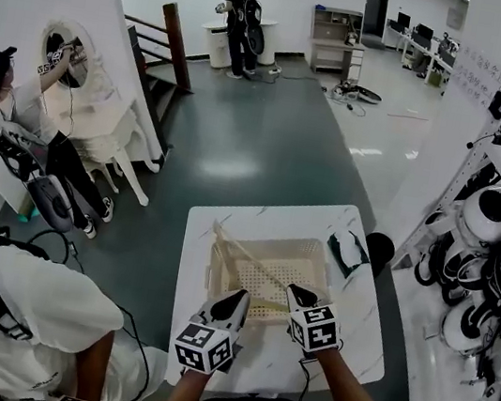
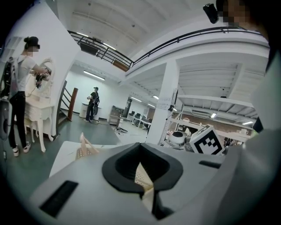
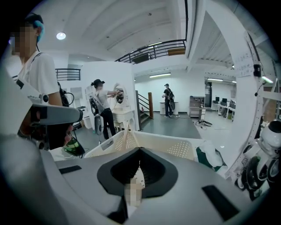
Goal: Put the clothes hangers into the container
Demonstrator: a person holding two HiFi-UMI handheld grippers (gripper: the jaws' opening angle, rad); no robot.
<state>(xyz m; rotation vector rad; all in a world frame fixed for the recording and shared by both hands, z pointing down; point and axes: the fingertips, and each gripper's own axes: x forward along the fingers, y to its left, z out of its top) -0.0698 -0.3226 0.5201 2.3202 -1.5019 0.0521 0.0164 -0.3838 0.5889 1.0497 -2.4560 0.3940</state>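
A cream perforated basket (image 1: 219, 275) stands on the white table (image 1: 351, 336). Pale clothes hangers (image 1: 259, 265) lie slanted inside it, and one end pokes over the far left rim (image 1: 218, 228). My left gripper (image 1: 235, 305) is at the basket's near rim, jaws together. My right gripper (image 1: 297, 297) is just right of it at the same rim, jaws also together. In both gripper views a strip of the cream basket wall (image 2: 142, 176) (image 3: 137, 173) shows in the seam of the jaws. Whether either gripper pinches the wall I cannot tell. A hanger tip (image 3: 127, 137) stands above the basket.
A dark green cloth (image 1: 348, 251) lies on the table right of the basket. Racks of helmets (image 1: 484, 282) stand at the right. A person in white (image 1: 12, 317) is close on my left. Other people stand by a white dresser (image 1: 100, 132) and farther back.
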